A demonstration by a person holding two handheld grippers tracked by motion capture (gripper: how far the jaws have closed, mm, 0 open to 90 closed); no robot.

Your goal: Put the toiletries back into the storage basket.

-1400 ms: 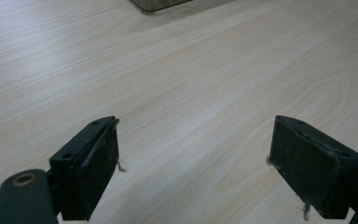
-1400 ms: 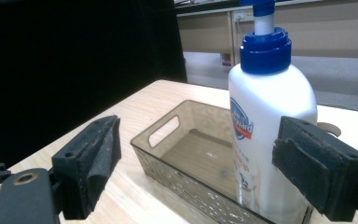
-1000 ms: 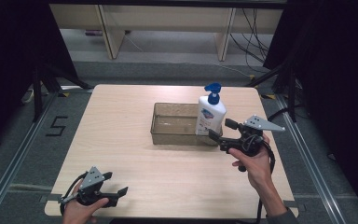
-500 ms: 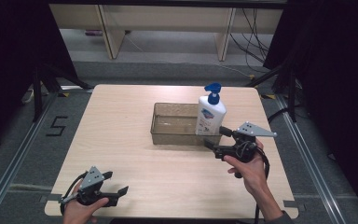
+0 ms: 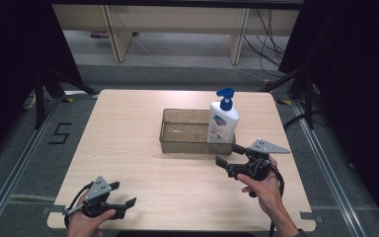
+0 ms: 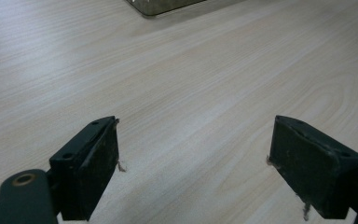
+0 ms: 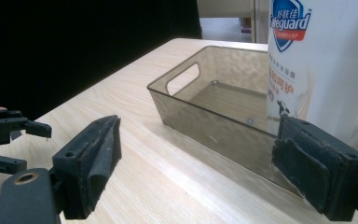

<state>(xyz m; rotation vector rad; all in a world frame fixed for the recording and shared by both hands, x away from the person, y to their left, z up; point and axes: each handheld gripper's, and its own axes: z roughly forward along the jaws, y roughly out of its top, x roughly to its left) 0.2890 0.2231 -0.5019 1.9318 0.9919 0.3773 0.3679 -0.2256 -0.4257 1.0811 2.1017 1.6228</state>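
The soap bottle (image 5: 223,122) is standing upright in the right end of the clear bin (image 5: 177,143), which is sitting right of the middle of the table (image 5: 128,123). The bottle is white with a blue pump head and a blue shield label; in the right gripper view (image 7: 317,60) its printed side is rising close behind the bin's near wall (image 7: 205,126), with the brand name and some lettering showing. The bin is smoky and see-through, with a cut-out handle in its far end and nothing else lying in it.

The right gripper (image 5: 227,155) is hovering just in front of the bin's near right corner, jaws spread wide and gripping nothing, pointing left along the bin's front wall. The bottle is standing just past it, not touched.

Outward from there, bare wood is stretching to the left and toward the person. The bin is sitting well in from the table's left and far edges, closer to the right one. The left gripper (image 5: 130,203) is resting low at the near left edge, well apart from the bin, its jaws likewise parted over plain tabletop (image 6: 191,93) and empty.
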